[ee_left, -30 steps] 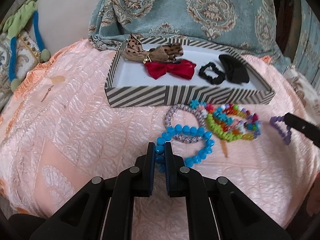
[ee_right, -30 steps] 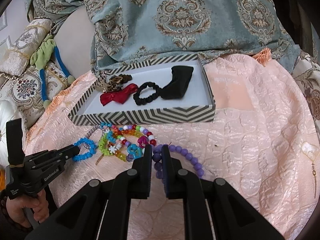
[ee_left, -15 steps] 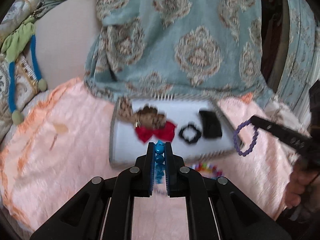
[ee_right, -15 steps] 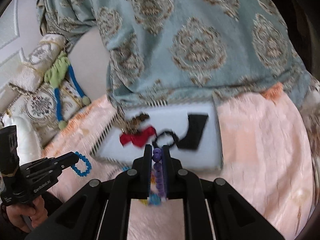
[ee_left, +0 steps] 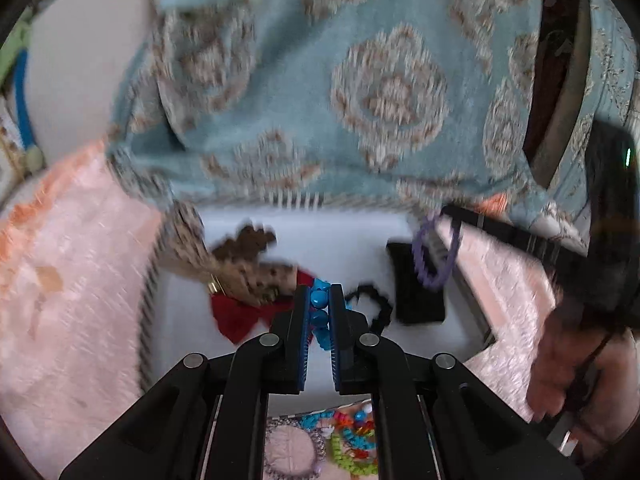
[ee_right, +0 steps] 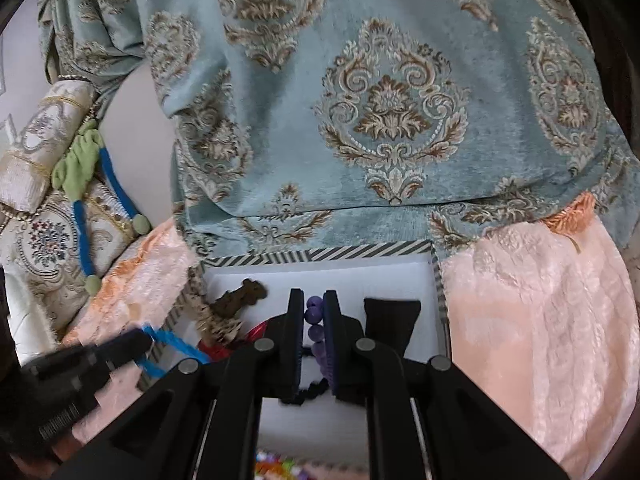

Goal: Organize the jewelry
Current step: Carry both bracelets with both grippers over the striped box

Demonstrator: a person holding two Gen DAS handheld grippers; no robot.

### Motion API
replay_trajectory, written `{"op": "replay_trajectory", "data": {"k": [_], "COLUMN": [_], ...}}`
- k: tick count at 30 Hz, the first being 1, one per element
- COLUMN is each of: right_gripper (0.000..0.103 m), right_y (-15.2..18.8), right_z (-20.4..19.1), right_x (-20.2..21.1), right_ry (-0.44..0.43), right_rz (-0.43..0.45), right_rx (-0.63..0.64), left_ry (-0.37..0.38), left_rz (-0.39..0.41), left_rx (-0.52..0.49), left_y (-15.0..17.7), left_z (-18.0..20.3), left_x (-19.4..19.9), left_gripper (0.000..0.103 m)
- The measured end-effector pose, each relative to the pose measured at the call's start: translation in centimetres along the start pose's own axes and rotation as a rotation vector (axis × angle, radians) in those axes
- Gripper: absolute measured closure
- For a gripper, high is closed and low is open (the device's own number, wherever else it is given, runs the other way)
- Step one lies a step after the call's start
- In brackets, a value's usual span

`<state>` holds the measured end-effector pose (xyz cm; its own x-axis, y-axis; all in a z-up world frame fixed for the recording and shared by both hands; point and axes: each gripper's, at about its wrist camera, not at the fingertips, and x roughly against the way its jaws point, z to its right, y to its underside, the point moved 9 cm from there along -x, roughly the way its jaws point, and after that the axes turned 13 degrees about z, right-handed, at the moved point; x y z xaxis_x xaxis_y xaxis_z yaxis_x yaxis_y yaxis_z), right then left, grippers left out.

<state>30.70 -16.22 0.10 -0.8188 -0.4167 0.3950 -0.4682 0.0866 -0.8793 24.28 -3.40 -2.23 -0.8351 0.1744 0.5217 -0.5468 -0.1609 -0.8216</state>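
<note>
— While both grippers hang over the striped cardboard tray with the white floor point(ee_right: 360, 249), what does each one hold?

— The left black gripper point(ee_left: 319, 300) has its jaws closed on a bracelet of round bright-blue beads point(ee_left: 319, 299); the beads sit stacked between the blue pads. The right black gripper point(ee_right: 313, 308) has its jaws closed on a bracelet of round purple beads point(ee_right: 313, 312), also stacked in the gap. Both bracelets are in the air above the tray, not lying in it.

— What shows in one view only?

— From the left wrist, the purple bracelet hangs as a full loop from the other gripper's tip, above a black folded cloth piece point(ee_left: 416, 300). Near it lie a black ruffled scrunchie point(ee_left: 372, 304), a red satin bow point(ee_left: 240, 316) and a brown spotted bow point(ee_left: 248, 268). Low in that view a heap of mixed coloured bead bracelets point(ee_left: 344, 440) lies on the peach quilted cover point(ee_left: 72, 280). From the right wrist, the blue bracelet appears as a blurred loop at the tray's left edge.

— Any writing?

— Pale letters run along the left gripper's body in the right wrist view, too blurred to read.
</note>
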Motion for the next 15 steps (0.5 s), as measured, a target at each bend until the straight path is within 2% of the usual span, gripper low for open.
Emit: {"op": "replay_trajectory", "data": {"k": [2, 4, 9, 15], "right_gripper": [0.093, 0.093, 0.093, 0.093], "right_y": [-0.2, 0.0, 2.2, 3.8], "right_z": [0.4, 0.8, 0.1, -0.4], "right_x": [-1.6, -3.3, -7.9, -9.4], "right_ry": [0.021, 0.042, 0.023, 0.013], "right_rz": [-0.004, -0.025, -0.114, -0.149], "right_rx": [-0.001, -0.007, -0.020, -0.008], "left_ry": [-0.038, -0.095, -0.148, -0.223], "left_rz": [-0.076, -0.113, -0.136, -0.172], "left_rx": [0.013, 0.013, -0.005, -0.013], "left_y": [1.9, 3.0, 3.6, 4.7], "left_z": [-1.5, -3.0, -4.5, -6.2], "left_x": [-2.0, -2.9, -3.3, -3.9], "left_gripper": [0.103, 0.103, 0.103, 0.103]}}
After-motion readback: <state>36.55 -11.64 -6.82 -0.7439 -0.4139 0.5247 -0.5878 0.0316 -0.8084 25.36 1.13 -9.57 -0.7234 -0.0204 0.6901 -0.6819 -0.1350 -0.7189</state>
